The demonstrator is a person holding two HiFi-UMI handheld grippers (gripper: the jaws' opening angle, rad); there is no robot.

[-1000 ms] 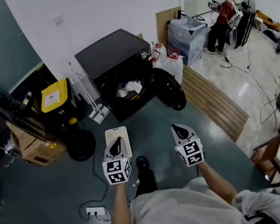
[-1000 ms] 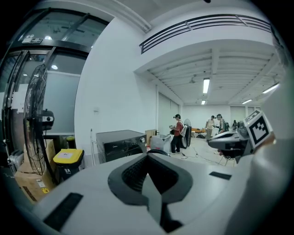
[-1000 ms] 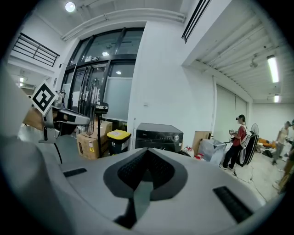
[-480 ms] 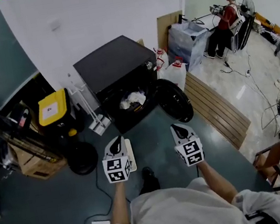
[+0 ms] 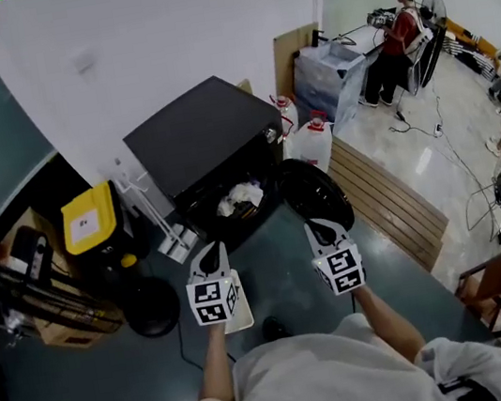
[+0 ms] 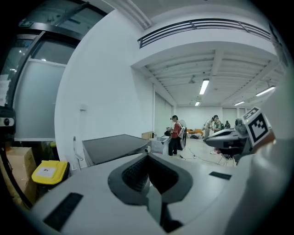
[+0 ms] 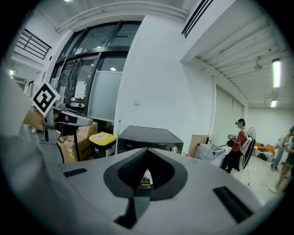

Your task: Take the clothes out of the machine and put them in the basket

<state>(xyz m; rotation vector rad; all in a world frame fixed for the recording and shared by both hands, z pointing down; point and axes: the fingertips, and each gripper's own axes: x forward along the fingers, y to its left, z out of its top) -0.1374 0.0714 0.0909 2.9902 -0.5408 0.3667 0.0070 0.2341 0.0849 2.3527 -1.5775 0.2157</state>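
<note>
1. Black is the colour of the machine (image 5: 203, 141). It stands by the white wall, at 12 o'clock from the two tools. Its round door (image 5: 318, 195) hangs open at the machine's 4 o'clock.
2. White clothes (image 5: 237, 198) lie in a heap inside the open mouth of the machine. None of them are out yet.
3. The left tool (image 5: 209, 250) has its jaws pressed together with nothing between them. The right tool (image 5: 317, 229) is clenched the same way and is empty too. Both are held side by side and point at the machine. They are near it but not touching it.
4. A white thing that looks like the basket (image 5: 242, 312) sits on the dark floor (image 5: 281, 266) at 6 o'clock from the left tool. It is partly hidden under that tool, so I cannot tell what is in it.
5. I think the step in hand is getting close to the machine. No picking has begun.
6. Next, a tool should go toward 12 o'clock, into the mouth. Its jaws must open wide first, then pinch a bit of cloth. After that the cloth goes back toward 6 o'clock, to the basket. The right tool should keep clear of the open door.
</note>
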